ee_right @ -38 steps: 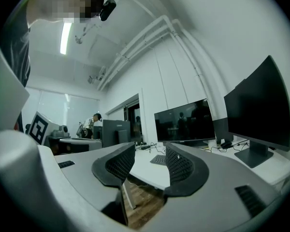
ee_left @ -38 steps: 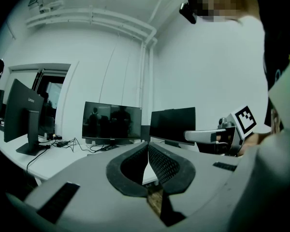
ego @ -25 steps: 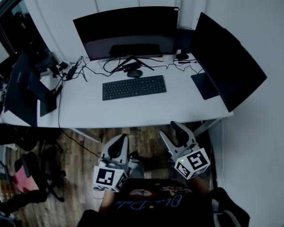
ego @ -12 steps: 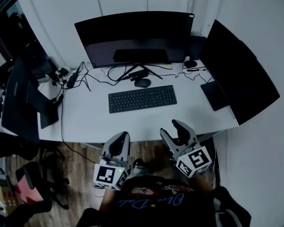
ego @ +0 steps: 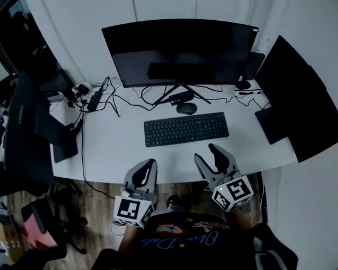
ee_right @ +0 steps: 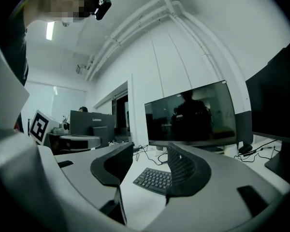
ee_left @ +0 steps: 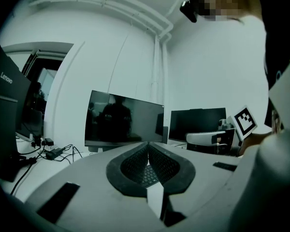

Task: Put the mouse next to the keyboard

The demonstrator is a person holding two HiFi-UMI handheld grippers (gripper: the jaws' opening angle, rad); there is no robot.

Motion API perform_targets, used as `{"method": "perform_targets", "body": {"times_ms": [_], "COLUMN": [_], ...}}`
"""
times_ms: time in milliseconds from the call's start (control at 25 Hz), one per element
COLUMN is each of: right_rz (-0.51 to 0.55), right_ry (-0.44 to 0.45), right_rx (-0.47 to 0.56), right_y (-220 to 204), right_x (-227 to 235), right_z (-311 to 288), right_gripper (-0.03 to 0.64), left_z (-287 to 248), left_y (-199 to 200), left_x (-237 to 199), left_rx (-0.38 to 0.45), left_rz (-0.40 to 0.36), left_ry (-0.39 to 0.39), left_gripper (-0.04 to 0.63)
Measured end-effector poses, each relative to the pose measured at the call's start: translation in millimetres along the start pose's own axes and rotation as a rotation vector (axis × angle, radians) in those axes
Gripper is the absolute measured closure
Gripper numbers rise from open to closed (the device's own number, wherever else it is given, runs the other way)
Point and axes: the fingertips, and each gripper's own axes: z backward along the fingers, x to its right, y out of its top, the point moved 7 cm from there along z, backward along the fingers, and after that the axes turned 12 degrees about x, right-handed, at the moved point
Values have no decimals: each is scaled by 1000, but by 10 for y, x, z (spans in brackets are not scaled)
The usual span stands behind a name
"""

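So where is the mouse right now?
In the head view, the mouse lies just behind the keyboard, near its middle, in front of the centre monitor.

left gripper [ee_left: 148, 144] fingers together, monitor [ee_left: 123, 120] beyond

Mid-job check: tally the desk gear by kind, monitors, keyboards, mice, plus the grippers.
Monitors: 3
Keyboard: 1
Mouse: 1
Left gripper, right gripper: 2
Small dark round item: unclear, not counted
Total: 7
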Motion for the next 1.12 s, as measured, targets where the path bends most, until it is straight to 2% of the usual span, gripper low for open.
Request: {"method": "perform_targets", "body": {"times_ms": [280,440,520,640,800,1040,1120], "right_rz": [28,39,42,40,44,37,32], "right_ry": [-32,-45,-49,-48,-20,3,15], "right_rx": [-31,-49,-58,-67,-57,-45,-45], "right_y": [-56,-103,-109,-101,-86,-12,-1], "right_x": [-39,-1,28,71,149,340,429], "right_z": [-266,-299,-327,-386,-470,-569,-601], "right_gripper": [420,420,419,419,417,417,417], "left_z": [-84,-130,-158,-201,-256,-437,-508], "left_y": [-88,-144,-168,-183,-173,-123,-112], "left_x": [-340,-385,-399,-427,-439,-402,-374], "left_rx": [-13,-46,-36,-9,-79,-41,-54], "left_rz": [46,53,63,79,63,55,63], "left_ry": [-19,-36,-37,-27,-5,27,44], "left_gripper": [592,593,592,592,592,592,592]}}
